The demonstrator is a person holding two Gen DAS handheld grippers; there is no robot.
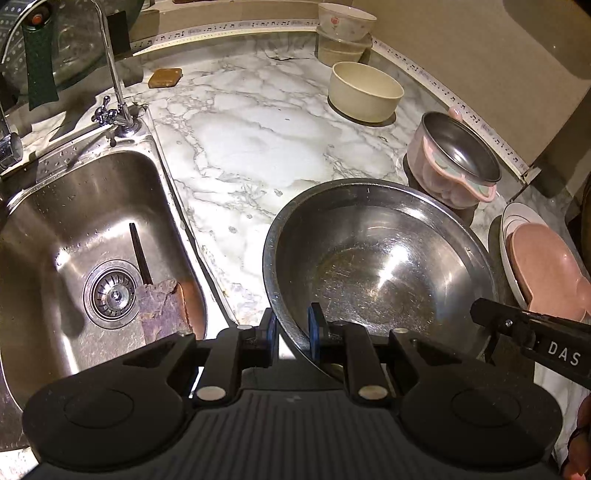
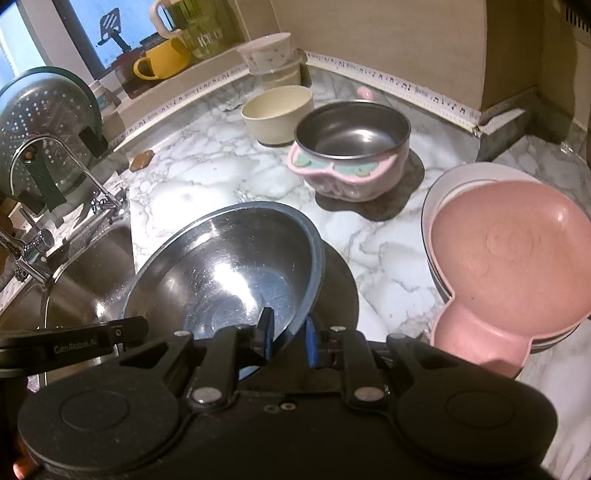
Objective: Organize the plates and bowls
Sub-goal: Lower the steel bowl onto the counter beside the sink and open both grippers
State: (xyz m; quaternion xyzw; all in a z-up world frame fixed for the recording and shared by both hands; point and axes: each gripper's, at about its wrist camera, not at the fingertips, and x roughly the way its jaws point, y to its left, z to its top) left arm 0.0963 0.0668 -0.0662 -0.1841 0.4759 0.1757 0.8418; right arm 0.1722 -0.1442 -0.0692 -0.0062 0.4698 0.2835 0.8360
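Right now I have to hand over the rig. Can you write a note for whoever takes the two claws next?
Left claw: shut on the near rim of the big steel bowl.
Right claw: shut on the same bowl's rim, from the other side. The bowl looks tilted, beside the sink.
On the counter: cream bowl, pink bowl with steel liner, stacked bowls in the far corner, pink dish lying on white plates.
Done: plates look stacked.
Left: place the big bowl, then gather the loose bowls.
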